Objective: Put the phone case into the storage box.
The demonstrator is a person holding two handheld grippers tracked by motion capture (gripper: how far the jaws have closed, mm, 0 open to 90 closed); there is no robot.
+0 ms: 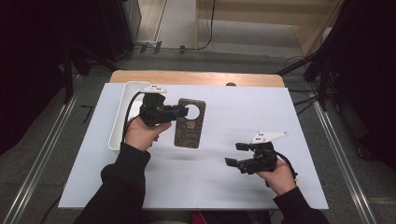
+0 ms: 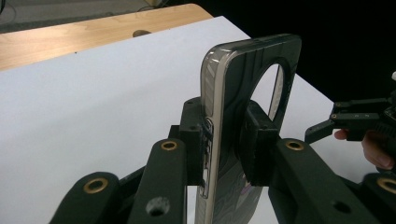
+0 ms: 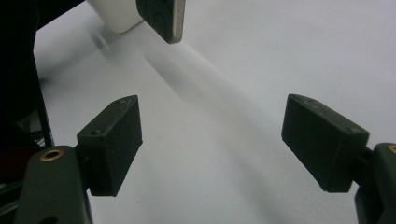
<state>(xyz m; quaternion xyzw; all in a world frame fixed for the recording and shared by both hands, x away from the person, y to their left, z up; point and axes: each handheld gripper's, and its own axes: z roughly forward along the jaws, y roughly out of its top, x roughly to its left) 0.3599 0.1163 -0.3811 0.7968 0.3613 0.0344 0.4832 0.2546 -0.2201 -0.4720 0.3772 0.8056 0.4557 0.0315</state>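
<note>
- The left gripper [image 1: 180,111] clamps one dark, line-patterned phone case with a round camera cut-out [image 1: 190,123], lifted above the white table sheet [image 1: 243,112] beside one white oblong tray [image 1: 122,112].
- The right gripper [image 1: 235,154] hovers apart, jaws wide and empty.
- Likely a handover: the right must close in and pinch the case's free edge.
</note>
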